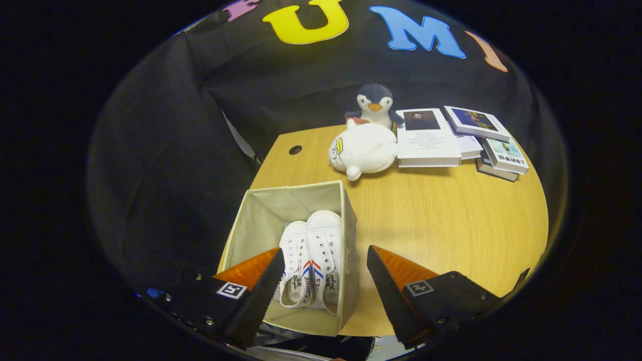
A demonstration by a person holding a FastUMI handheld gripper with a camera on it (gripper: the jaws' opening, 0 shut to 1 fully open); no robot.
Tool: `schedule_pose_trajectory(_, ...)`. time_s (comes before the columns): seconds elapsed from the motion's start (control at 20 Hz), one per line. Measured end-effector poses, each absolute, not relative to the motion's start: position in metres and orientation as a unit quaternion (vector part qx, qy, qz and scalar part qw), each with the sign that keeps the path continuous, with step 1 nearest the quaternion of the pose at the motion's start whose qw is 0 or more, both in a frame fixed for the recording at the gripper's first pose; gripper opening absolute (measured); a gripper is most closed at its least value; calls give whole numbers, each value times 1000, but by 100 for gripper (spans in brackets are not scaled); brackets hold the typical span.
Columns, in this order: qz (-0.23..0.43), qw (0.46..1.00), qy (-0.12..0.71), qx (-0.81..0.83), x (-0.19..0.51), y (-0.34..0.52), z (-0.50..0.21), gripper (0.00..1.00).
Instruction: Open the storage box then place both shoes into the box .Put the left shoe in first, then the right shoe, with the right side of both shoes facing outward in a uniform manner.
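One box (261, 220), open at the top, stands at the near left corner of the table (441, 225). Two shoes (311, 260) lie inside it, side by side and touching, toes pointing away toward the far wall of the box, heels nearest the gripper. Both sit against the box's right wall, leaving bare floor in the box to their left.

The gripper (323, 281) hangs above the box with its two fingers spread wide and holding nothing. One finger (261, 286) covers the near left part of the box; the other (391, 291) is just outside the box's right wall, over bare table. The shoes show in the gap between them.

Beyond the box, well apart from it, are two plush toys: a white one (365, 149) lying on the table and a penguin (375, 106) upright just behind it, touching it. To the right of the toys, farther from the box, lies a loose pile of books (461, 140); at least four can be counted, some overlapping. One small round hole (295, 150) marks the table beyond the box's far left corner.
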State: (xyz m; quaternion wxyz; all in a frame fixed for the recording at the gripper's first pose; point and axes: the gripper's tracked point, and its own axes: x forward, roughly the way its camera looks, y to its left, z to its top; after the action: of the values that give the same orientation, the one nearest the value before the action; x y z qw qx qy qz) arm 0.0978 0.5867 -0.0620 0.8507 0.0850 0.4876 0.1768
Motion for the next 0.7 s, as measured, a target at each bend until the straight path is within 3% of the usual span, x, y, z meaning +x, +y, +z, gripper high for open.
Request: schedule_pose_trajectory(0.7, 158, 940, 302, 27, 90, 445, 68, 99)
